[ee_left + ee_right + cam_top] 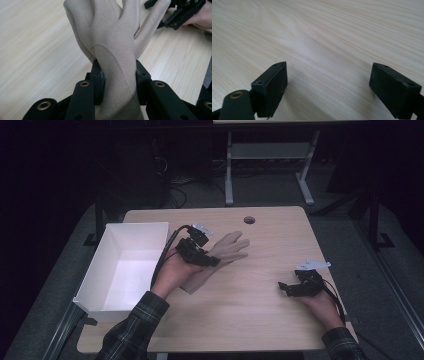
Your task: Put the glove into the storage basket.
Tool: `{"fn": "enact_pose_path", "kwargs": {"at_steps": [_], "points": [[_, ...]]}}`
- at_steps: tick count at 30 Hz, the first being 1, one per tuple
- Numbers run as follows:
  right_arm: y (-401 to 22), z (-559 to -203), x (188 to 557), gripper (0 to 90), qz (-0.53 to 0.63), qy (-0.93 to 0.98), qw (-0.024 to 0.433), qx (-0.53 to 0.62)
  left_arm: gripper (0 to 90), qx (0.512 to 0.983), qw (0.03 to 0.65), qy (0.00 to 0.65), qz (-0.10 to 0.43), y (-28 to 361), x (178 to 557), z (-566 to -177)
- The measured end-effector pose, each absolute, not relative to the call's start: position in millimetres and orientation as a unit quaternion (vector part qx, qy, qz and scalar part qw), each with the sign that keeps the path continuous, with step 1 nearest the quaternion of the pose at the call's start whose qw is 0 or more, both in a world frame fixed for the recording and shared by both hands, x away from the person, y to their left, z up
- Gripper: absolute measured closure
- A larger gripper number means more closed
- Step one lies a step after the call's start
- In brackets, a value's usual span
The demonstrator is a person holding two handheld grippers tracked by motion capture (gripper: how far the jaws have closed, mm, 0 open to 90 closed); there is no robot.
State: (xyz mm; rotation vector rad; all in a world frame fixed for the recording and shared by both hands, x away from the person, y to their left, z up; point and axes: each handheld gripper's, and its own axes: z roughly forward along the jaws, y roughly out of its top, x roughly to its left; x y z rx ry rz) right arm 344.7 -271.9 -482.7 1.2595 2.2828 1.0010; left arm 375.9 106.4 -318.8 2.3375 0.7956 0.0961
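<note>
Beige fabric glove (220, 257) at the centre-left of the light wooden table (260, 320), fingers pointing far and right, cuff towards the near left. Left gripper (119, 82) clamped across the glove's wrist, one pad (100, 82) pressed on each side. White open box (125, 265) along the table's left edge, just left of that hand. Right gripper (284, 287) low over bare wood near the right edge, jaws spread wide and empty

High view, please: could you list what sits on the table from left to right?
White bin → left gripper clamped on the beige glove → right gripper, jaws apart.
</note>
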Motion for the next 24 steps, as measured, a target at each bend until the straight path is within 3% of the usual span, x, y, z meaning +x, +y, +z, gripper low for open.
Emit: {"fn": "enact_pose_path", "kwargs": {"at_steps": [24], "points": [[-272.1, -482.8, 344.8, 14.4, 0.353, 0.806, 0.174, 0.443, 67.8, 0.851, 0.359, 0.372, 0.089, 197.0, 379.0, -280.7]]}}
